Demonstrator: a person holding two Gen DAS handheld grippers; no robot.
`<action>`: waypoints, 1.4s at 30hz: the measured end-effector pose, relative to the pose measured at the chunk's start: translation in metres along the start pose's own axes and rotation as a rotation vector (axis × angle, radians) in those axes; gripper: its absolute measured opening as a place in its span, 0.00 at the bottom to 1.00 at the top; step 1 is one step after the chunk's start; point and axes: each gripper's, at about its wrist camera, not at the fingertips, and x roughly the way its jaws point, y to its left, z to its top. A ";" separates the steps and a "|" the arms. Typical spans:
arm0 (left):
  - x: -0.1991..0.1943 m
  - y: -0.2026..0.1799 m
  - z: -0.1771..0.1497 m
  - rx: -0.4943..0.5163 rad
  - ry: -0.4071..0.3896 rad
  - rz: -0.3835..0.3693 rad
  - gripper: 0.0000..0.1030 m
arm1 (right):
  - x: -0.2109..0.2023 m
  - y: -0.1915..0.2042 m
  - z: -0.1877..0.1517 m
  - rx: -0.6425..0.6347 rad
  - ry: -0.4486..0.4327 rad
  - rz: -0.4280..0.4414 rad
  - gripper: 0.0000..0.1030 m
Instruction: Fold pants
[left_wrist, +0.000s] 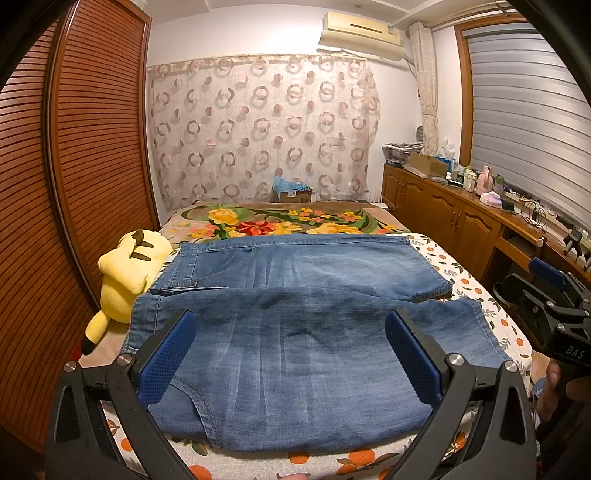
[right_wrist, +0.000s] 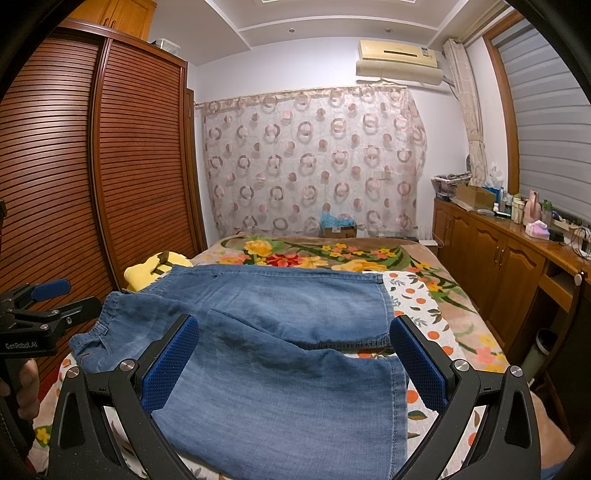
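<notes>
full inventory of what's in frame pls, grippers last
jeans: 1, blue denim, spread across near end of bed
bedsheet: 1, white with orange print, under jeans
blanket: 1, floral, far half of bed
plush toy: 1, yellow, bed's left edge
wardrobe: 1, brown slatted, left
curtain: 1, circle pattern, back wall
air conditioner: 1, cream, high on wall
cabinet: 1, wooden, right, cluttered top
left gripper: open, over jeans
right gripper: open, over jeans

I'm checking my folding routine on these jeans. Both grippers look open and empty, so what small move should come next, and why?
Probably lower the left hand-held gripper onto the near waist end and the right hand-held gripper onto the near leg's hem, then close. Both are open above the jeans, and the two legs lie apart, not stacked.
</notes>
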 end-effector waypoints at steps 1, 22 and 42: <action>0.000 0.000 0.000 0.000 0.000 0.000 1.00 | 0.000 0.000 0.000 0.000 -0.001 0.001 1.00; 0.000 0.000 0.000 0.003 -0.002 0.002 1.00 | -0.001 0.001 0.000 0.000 -0.003 0.002 1.00; 0.019 0.013 -0.010 -0.002 0.060 -0.002 1.00 | 0.007 -0.003 -0.003 0.018 0.047 -0.009 1.00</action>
